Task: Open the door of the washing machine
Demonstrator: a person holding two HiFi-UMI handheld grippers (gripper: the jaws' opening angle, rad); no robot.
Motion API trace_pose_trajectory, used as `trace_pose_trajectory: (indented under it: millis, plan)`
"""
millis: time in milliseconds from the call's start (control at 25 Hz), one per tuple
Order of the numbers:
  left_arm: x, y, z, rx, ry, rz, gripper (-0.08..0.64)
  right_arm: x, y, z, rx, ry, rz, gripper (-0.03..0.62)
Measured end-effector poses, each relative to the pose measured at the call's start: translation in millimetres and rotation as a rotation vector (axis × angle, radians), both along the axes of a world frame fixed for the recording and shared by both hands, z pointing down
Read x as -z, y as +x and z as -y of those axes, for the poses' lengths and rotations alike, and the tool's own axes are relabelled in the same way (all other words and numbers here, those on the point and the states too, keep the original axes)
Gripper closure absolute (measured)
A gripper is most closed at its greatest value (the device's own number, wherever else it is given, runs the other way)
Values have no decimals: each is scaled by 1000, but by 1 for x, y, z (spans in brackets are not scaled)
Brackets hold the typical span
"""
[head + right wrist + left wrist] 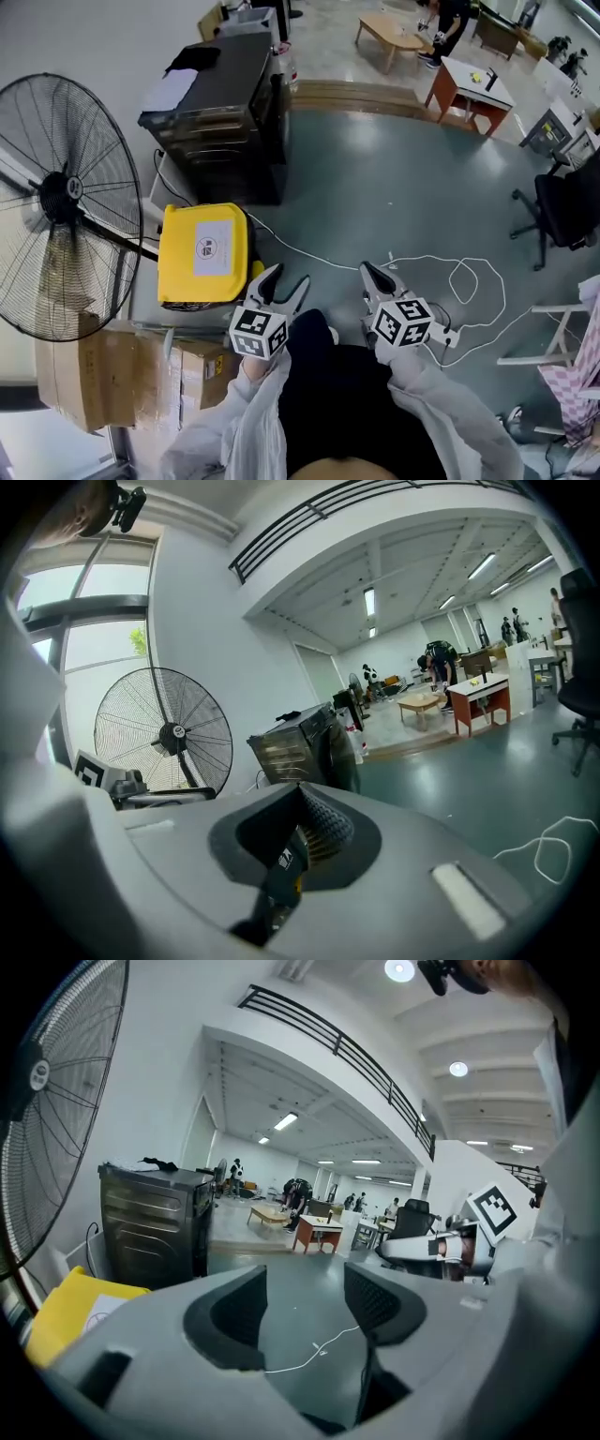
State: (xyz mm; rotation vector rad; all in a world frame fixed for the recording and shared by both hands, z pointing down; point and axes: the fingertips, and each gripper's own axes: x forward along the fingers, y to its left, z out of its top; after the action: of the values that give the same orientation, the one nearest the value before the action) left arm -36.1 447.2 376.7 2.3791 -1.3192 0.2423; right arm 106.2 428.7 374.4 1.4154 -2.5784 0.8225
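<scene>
No washing machine door can be made out in any view. The nearest appliance-like thing is a dark metal cabinet (225, 112) (155, 1222) (300, 747), standing a few steps ahead at the left by the wall. My left gripper (288, 277) (305, 1302) is held in the air over the green floor, its jaws spread wide with nothing between them. My right gripper (369, 272) (314, 822) hovers beside it at the same height, with its jaws pressed together and empty. Both point forward and slightly down.
A yellow lidded box (202, 248) (75, 1312) sits on the floor just ahead at the left. A large standing fan (56, 197) (164, 733) and cardboard boxes (112, 375) fill the left side. A white cable (469, 281) loops over the floor at the right, near an office chair (562, 211).
</scene>
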Motion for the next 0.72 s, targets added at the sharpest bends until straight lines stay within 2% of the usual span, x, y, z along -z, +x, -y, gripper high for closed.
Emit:
trace_pose_trajectory:
  millis: [200, 320, 720]
  plan:
    - [-9, -12, 46, 25, -12, -25, 311, -7, -16, 35, 39, -11, 15, 584]
    - [-15, -11, 86, 11, -9, -20, 311, -12, -19, 69, 48, -17, 23, 584]
    - [10, -35, 276, -4, 37, -46, 311, 10, -48, 255, 50, 10, 12, 584]
